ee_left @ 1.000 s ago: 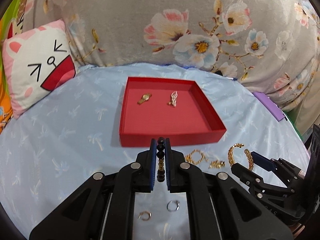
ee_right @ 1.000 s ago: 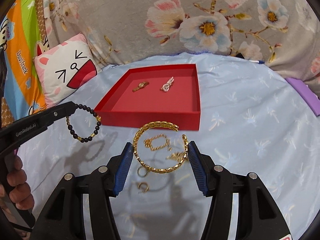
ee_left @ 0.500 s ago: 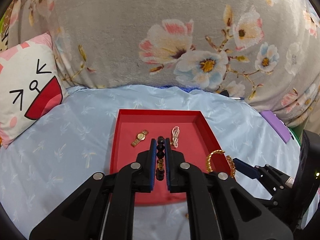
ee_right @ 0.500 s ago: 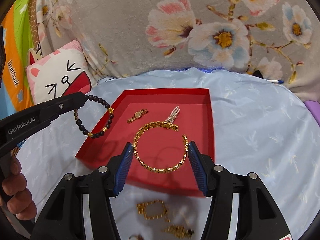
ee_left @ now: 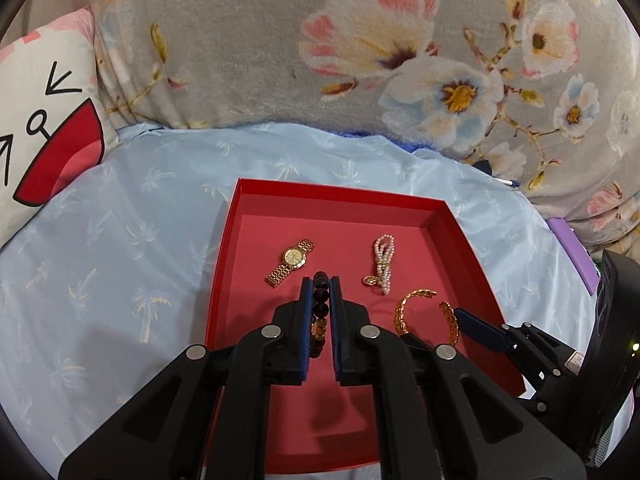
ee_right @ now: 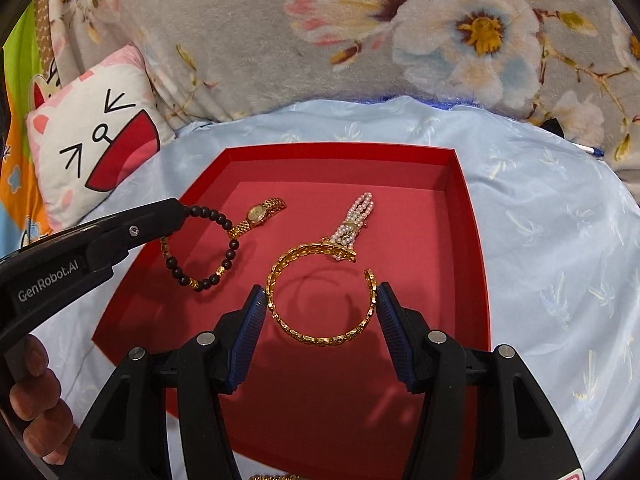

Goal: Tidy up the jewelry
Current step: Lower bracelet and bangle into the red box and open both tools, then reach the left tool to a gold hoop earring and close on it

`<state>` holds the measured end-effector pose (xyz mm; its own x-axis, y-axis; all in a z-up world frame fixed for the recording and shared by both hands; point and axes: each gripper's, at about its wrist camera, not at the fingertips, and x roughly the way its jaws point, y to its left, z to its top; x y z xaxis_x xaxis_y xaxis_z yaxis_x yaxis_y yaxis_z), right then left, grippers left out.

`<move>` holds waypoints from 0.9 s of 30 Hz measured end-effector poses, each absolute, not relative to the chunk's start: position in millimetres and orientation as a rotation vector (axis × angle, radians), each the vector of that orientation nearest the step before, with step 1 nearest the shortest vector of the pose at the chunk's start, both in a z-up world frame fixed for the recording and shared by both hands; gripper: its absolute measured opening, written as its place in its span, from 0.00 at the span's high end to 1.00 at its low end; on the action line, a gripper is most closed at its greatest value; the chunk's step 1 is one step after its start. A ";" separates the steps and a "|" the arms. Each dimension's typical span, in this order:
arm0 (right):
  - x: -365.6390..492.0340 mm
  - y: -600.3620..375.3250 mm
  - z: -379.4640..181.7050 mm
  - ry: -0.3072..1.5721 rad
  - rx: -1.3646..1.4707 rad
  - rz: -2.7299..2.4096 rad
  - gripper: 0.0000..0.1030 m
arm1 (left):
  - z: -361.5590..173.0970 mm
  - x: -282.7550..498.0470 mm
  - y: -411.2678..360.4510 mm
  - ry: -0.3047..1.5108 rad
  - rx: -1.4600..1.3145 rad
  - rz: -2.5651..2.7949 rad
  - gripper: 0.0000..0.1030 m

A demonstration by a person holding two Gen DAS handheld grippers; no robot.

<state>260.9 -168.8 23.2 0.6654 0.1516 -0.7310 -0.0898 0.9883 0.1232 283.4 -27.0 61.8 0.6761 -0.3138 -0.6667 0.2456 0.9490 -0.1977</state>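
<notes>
A red tray [ee_left: 256, 216] [ee_right: 472, 220] lies on the light blue sheet. In it are a gold watch [ee_left: 291, 261] [ee_right: 258, 213] and a pearl bracelet [ee_left: 383, 263] [ee_right: 354, 224]. My left gripper [ee_left: 320, 286] is shut on a black bead bracelet [ee_left: 320, 312] [ee_right: 208, 248] and holds it over the tray's left half. My right gripper [ee_right: 320, 300] [ee_left: 460, 316] is shut on a gold open bangle [ee_right: 316, 296] [ee_left: 404, 312] and holds it over the tray, in front of the pearl bracelet.
A cat-face pillow [ee_left: 40, 120] [ee_right: 92, 144] lies at the left. A floral blanket [ee_left: 360, 48] rises behind the tray. A purple object [ee_left: 572, 248] lies at the right edge. More gold jewelry [ee_right: 272, 477] shows on the sheet near the tray's front edge.
Both grippers have moved forward with their bracelets, from in front of the tray to over its floor. The loose jewelry on the sheet has dropped out of view behind them.
</notes>
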 end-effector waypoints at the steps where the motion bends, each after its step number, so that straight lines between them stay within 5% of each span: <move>1: 263.1 -168.5 21.2 0.841 0.077 0.135 0.46 | 60.1 285.3 -26.2 0.771 -0.097 -0.314 0.93; 27: 152.3 -193.9 42.7 0.751 0.161 0.101 0.42 | 75.3 215.7 10.5 0.715 -0.152 -0.269 0.79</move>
<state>152.3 -193.9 42.7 0.7271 0.1488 -0.6703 -0.0341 0.9829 0.1812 215.7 10.5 75.3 0.7224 -0.2939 -0.6259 0.1909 0.9548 -0.2280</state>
